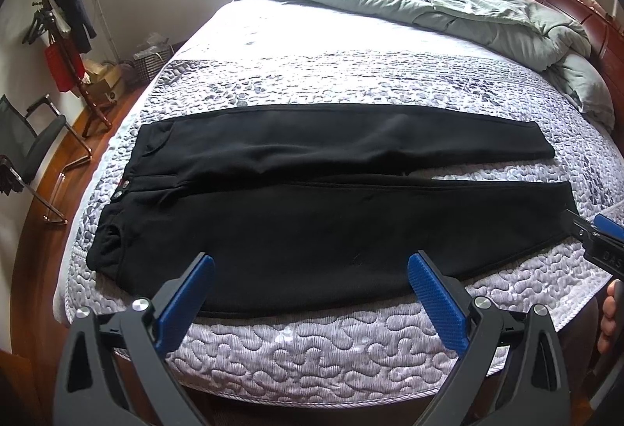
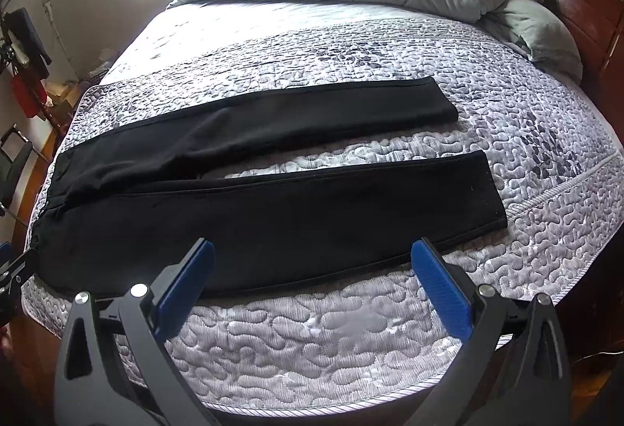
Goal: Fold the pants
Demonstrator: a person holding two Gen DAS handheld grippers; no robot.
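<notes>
Black pants [image 1: 312, 199] lie flat beyond both grippers' fingers — legs slightly splayed, waist left. Left gripper [image 1: 311, 281] and right gripper [image 2: 312, 270] gape wide, empty.

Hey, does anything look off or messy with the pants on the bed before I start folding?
Nothing damaged. The black pants lie flat on the quilted bed cover, legs splayed apart in a narrow V rather than stacked. The green comforter is bunched up at the headboard end, clear of the pants.
</notes>
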